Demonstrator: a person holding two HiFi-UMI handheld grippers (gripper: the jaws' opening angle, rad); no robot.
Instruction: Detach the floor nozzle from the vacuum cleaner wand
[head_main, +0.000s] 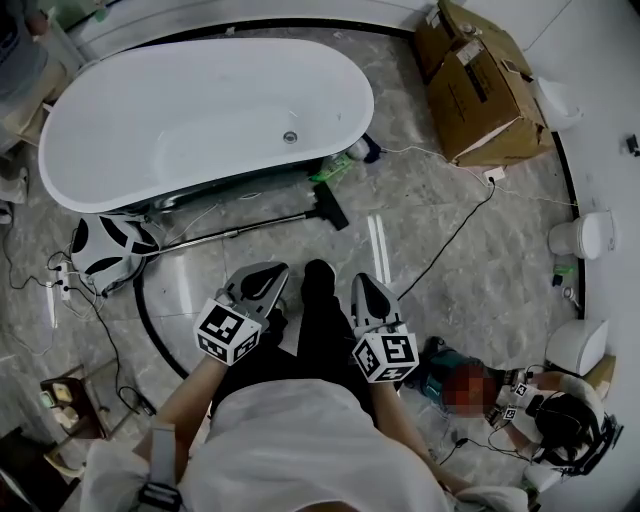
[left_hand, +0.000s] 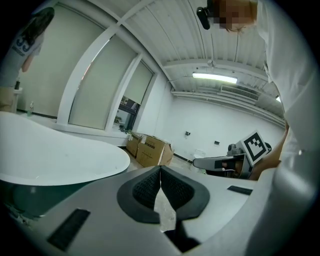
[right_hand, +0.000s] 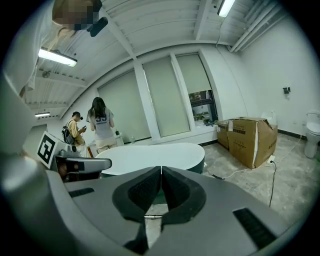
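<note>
Bathtub (head_main: 150, 120): seen beyond the vacuum parts.
Vacuum cleaner wand (head_main: 240, 231): laid on the floor alongside the bathtub.
Floor nozzle (head_main: 330, 208): seen at the wand's right end, ahead of both grippers, untouched.
Left gripper (head_main: 258, 283): jaws pressed together, nothing held.
Right gripper (head_main: 368, 296): jaws pressed together, nothing held.

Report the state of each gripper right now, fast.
Left gripper: closed, jaws together, holding nothing.
Right gripper: closed, jaws together, holding nothing.
</note>
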